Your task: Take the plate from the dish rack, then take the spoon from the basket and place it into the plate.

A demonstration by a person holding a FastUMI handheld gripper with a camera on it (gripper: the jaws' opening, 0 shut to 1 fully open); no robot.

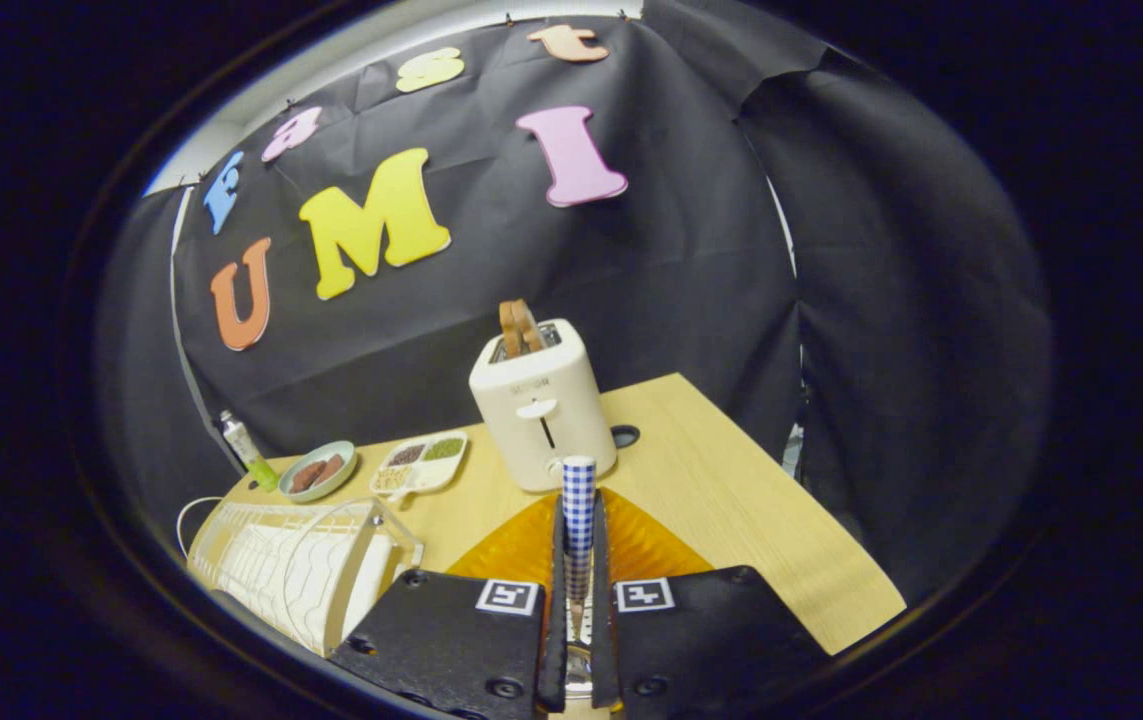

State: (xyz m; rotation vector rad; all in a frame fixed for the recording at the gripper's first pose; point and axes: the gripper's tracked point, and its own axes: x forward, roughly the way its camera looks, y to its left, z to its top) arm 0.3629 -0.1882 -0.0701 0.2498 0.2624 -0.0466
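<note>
Holding spoon (578, 520) by checked handle, jaws clamped on it, above orange plate (516, 550) on bench (731, 500). Plate already off dish rack (281, 570); spoon not yet released into plate.

**Mock kitchen in a recording booth**

Staged setup, not a real home: black cloth wall (631, 260) hangs behind and to the side of a light wood table (731, 500). Kitchen props on it: toaster (543, 405) w/ bread in the slot, dish rack (301, 570), small bowl (319, 470) w/ food, divided tray (421, 463), orange plate (521, 550), a bottle (246, 450) at the back.
</note>
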